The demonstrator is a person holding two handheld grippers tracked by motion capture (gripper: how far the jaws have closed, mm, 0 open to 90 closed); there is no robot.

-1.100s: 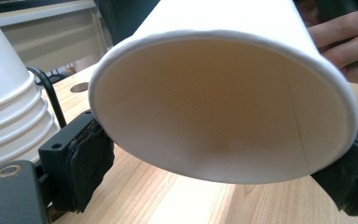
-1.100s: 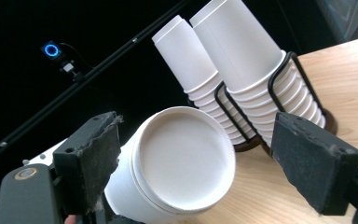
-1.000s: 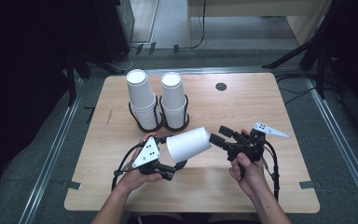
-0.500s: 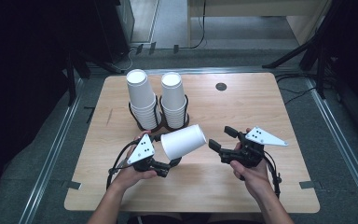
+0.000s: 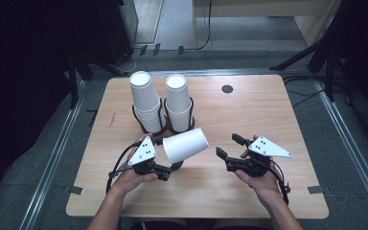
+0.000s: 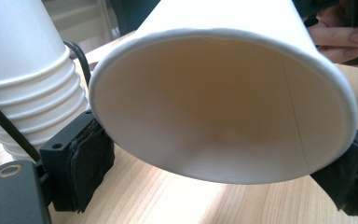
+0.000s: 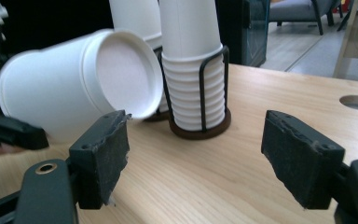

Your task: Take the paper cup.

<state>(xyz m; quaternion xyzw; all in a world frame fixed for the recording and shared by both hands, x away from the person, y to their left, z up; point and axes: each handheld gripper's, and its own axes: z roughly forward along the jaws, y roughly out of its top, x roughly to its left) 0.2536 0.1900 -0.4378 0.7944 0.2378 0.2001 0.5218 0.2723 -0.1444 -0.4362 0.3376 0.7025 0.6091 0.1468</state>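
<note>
While lying on its side off the table, cup: single white paper cup (image 5: 186, 145) is being held at its rim end, closed base pointing toward the right gripper.
Cup location: it is hovering over the front-middle of the wooden table (image 5: 268, 115), just in front of the two cup stacks, between the two grippers.
Left gripper: left gripper (image 5: 170, 167) is clenching the cup, one pad on each side of the open mouth; in the left gripper view the mouth (image 6: 223, 107) is facing the camera with both pads (image 6: 91, 163) pressing its wall.
Right gripper: right gripper (image 5: 227, 148) is sitting near the cup's base but apart from it; its jaws have just been closing yet are standing apart with nothing between the pads (image 7: 105, 154).
Cup base: flat bottom (image 7: 123, 77) is showing recessed and white in the right gripper view.
Stacks: left cup stack (image 5: 146, 100) and right cup stack (image 5: 178, 101) are standing upside down in black wire holders (image 7: 200, 93), touching side by side.
Table hole: round grommet hole (image 5: 227, 88) is sitting behind, well apart from the cups.
</note>
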